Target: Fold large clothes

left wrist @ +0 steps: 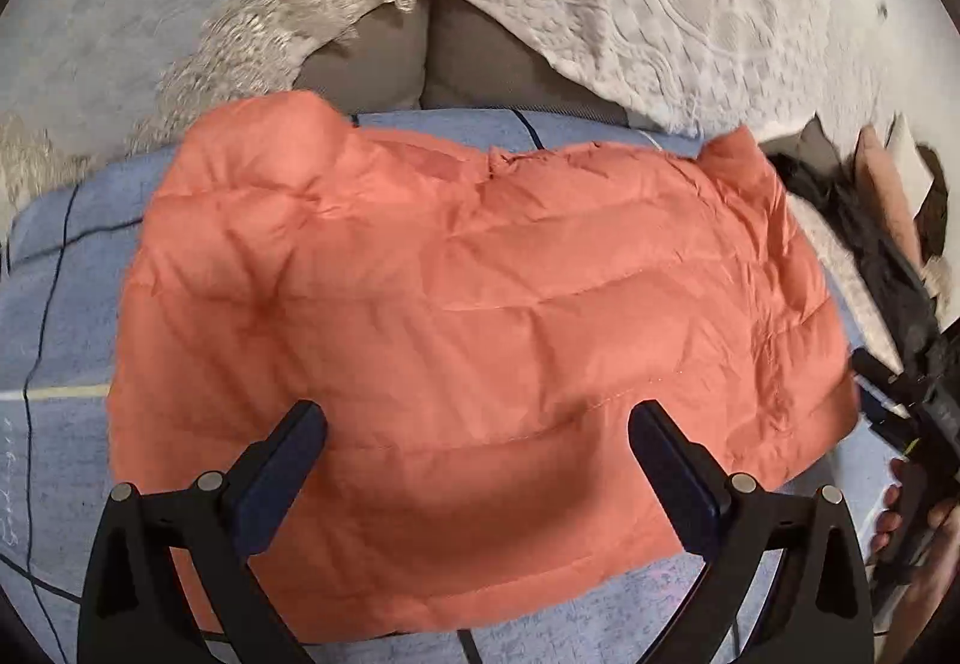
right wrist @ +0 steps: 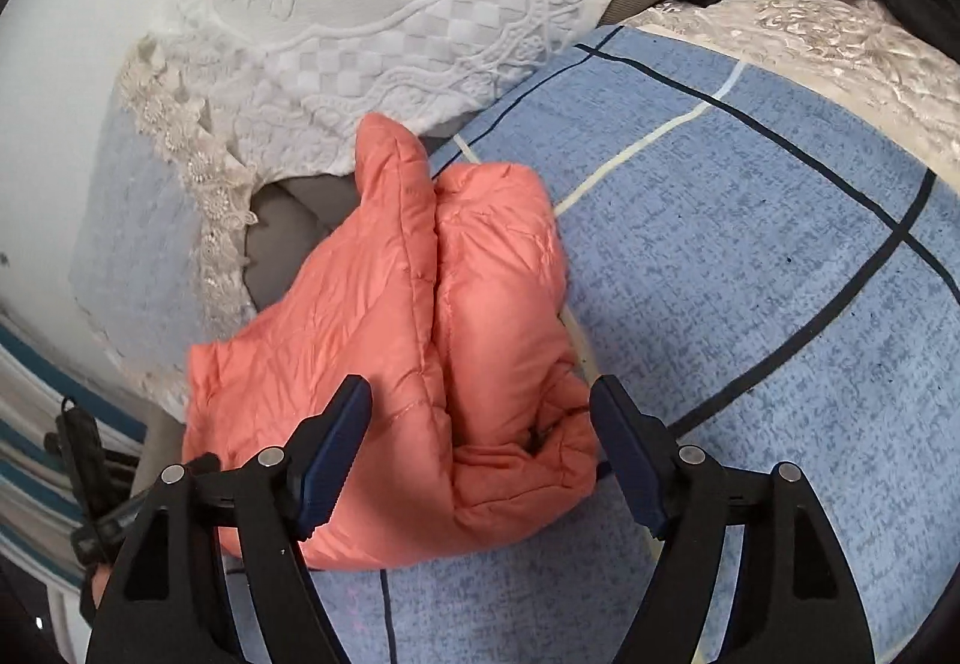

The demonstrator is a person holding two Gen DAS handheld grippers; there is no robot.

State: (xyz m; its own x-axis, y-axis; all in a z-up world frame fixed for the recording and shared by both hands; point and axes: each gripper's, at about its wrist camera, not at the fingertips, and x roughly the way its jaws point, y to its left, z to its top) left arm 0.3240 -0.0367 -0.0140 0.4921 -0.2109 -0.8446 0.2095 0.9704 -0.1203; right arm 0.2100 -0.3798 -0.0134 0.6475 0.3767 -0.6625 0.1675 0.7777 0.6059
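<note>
Broadly, a blue checked cover (left wrist: 54, 316) with dark grid lines spread over the seat, and on it lay the orange padded jacket (left wrist: 456, 316), already folded into a compact bundle with 1 sleeve lapped across. It looked light, puffy and slippery, likely to spring open, so a pinch on a stitched hem edge seemed safest. Both the left gripper (left wrist: 477, 424) and right gripper (right wrist: 480, 403) stood wide and empty above it
</note>
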